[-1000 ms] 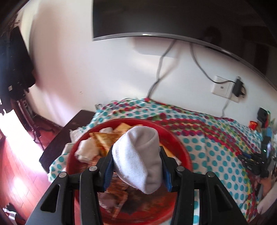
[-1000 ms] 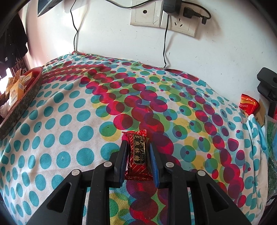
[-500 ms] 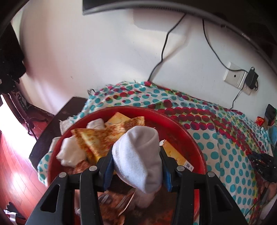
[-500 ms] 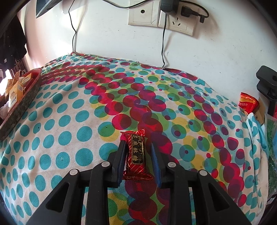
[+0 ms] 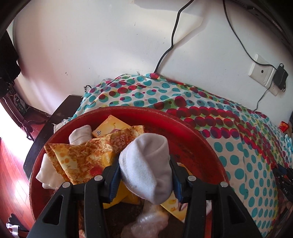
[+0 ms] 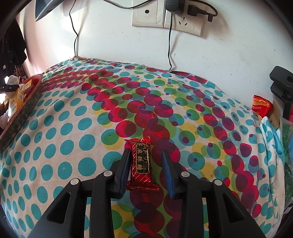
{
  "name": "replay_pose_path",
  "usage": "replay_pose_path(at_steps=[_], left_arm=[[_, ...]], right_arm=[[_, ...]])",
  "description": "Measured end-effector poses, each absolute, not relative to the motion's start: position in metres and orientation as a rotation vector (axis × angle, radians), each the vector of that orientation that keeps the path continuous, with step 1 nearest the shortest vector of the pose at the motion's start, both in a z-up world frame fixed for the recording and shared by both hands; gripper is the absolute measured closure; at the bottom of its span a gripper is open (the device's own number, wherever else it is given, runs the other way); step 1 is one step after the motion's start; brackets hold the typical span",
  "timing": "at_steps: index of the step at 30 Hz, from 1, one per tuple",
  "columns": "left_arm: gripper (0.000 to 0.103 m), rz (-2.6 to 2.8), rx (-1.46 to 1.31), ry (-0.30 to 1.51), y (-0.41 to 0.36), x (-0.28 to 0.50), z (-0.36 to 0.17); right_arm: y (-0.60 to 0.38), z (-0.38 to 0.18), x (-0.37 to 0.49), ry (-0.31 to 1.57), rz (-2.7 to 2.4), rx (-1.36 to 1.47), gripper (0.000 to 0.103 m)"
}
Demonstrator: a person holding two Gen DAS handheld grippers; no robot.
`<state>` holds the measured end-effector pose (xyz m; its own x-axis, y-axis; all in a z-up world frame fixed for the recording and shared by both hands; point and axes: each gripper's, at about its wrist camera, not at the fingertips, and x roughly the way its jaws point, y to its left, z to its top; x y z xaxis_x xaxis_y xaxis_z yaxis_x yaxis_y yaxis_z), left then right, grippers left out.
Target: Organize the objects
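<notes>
My left gripper (image 5: 144, 164) is shut on a rolled white sock (image 5: 148, 164) and holds it over a round red basin (image 5: 197, 139). The basin holds orange snack packets (image 5: 80, 157), a yellow box (image 5: 111, 126), other white socks (image 5: 80, 135) and a clear wrapped item (image 5: 146, 223). My right gripper (image 6: 146, 159) is open, its fingers either side of a red candy bar (image 6: 142, 164) lying on the dotted cloth (image 6: 73, 128). The left finger touches the wrapper; the right finger stands apart from it.
The red basin also shows at the far left of the right wrist view (image 6: 23, 108). A red packet (image 6: 260, 106) and a black clamp (image 6: 282, 86) stand at the right edge. Cables and wall sockets (image 6: 164, 16) hang behind. Wooden floor (image 5: 11, 164) lies left.
My left gripper has moved forward and lower over the basin with the sock. My right gripper's jaws have opened wider around the candy bar, which stays on the cloth.
</notes>
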<state>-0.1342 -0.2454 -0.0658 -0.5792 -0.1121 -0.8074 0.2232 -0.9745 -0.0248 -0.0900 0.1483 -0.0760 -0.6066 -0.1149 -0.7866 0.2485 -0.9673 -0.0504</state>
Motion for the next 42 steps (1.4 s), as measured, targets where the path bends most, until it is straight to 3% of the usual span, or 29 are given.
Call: replay_pose_path(at_steps=[9,19,26,36,39,42], left_arm=[[0.053,-2.604,1.295,0.113,-0.239,-0.139,-0.071],[0.047,-2.617,1.248,0.185,-0.241,-0.121,-0.055],[0.047,-2.688,1.108,0.17,-0.21,-0.051,-0.034],[0.047,-2.83,0.976,0.062,-0.158,0.031,-0.047],[0.047,-2.851,0.975,0.064,-0.16,0.034,-0.05],[0.047,-2.858,0.964,0.054,-0.162,0.034,-0.052]], right_arm=[[0.153,-0.076,-0.092,0.219,-2.646,1.283,0.064],[0.152,-0.076,-0.092,0.223,-2.654,1.287,0.062],[0.153,-0.076,-0.092,0.209,-2.65,1.289,0.062],[0.153,-0.077,-0.092,0.236,-2.659,1.285,0.062],[0.149,-0.076,-0.09,0.273,-2.675,1.282,0.065],[0.144,-0.076,-0.088,0.225,-2.689,1.295,0.078]])
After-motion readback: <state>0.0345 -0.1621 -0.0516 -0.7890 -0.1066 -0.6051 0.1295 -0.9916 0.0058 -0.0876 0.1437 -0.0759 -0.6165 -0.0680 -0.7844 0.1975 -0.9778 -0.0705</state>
